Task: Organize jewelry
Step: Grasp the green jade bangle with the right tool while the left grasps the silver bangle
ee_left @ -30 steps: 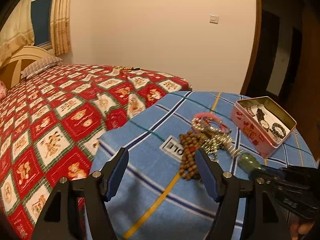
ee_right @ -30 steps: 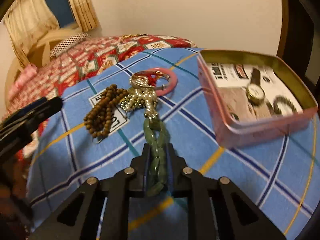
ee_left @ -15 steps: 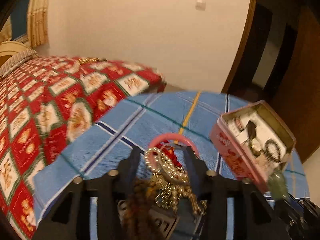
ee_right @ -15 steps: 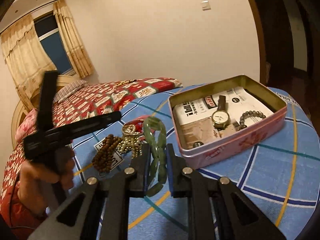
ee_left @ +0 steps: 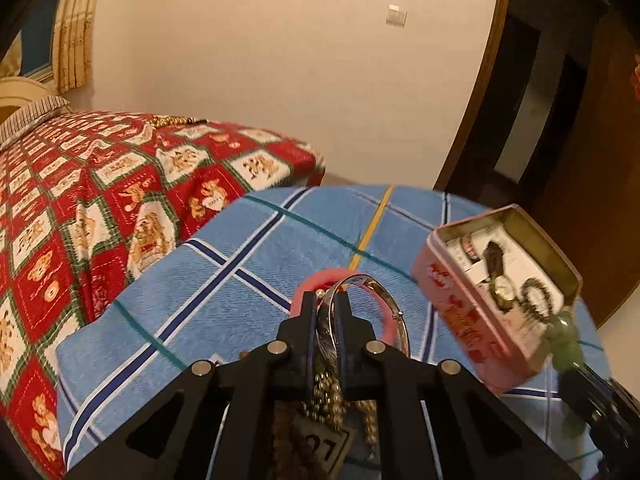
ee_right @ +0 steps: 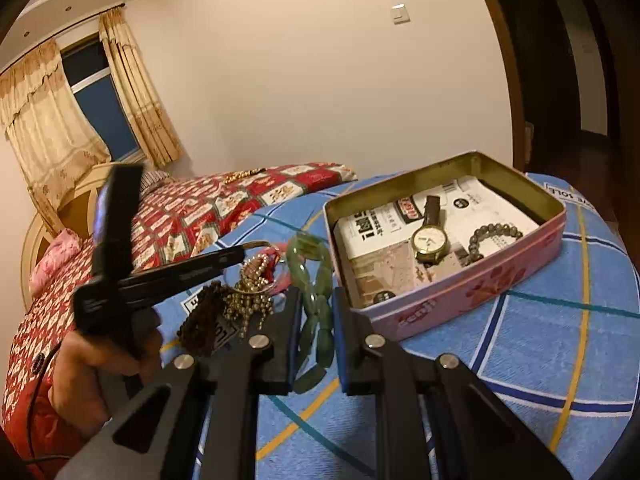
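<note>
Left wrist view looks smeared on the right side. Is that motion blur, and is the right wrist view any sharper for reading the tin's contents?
Left wrist view: the pink tin and green bracelet at the right edge are streaked with blur; the silver bangle in the jaws stays fairly crisp. Right wrist view: sharper, the watch and dark bead bracelet in the tin read clearly; warm dim light, strong fisheye bending at the edges.
</note>
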### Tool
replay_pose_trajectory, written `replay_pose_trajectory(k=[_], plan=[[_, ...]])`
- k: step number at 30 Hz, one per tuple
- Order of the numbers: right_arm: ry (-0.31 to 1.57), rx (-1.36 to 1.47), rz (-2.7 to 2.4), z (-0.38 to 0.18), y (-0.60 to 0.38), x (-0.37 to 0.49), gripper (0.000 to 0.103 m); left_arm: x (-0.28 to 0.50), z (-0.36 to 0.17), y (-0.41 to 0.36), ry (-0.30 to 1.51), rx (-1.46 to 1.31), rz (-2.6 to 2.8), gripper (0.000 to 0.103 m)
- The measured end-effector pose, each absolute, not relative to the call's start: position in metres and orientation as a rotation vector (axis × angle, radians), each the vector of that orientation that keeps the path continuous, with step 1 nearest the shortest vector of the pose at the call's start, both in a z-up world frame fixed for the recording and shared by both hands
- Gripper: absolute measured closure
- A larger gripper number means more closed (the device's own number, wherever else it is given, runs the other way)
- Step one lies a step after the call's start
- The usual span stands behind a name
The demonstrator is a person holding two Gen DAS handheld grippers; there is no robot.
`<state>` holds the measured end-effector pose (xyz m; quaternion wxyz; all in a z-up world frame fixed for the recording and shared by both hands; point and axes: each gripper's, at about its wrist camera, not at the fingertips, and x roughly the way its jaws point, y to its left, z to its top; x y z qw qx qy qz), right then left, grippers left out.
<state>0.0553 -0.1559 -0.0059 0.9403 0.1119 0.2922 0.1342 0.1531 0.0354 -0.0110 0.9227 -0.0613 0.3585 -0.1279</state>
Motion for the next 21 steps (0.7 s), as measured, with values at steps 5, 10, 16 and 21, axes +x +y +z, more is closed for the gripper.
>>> replay_pose_trajectory(k=[5,10,16,21], plan=[[0.593,0.229,0.265,-0.006,-0.157,0.055,0.085,0.130,0.003,0.052,0.665,-0.220,-0.305,0.095],[0.535,0.238,0.265,0.003,-0.161,0.049,0.085,0.109,0.012,0.046,0.634,-0.207,-0.332,0.096],[0.517,0.242,0.222,0.006,-0.167,0.047,0.085,0.098,0.017,0.019,0.626,-0.178,-0.388,0.095],[0.504,0.291,0.147,0.012,-0.190,0.046,0.085,0.099,0.020,-0.007,0.624,-0.161,-0.451,0.095]])
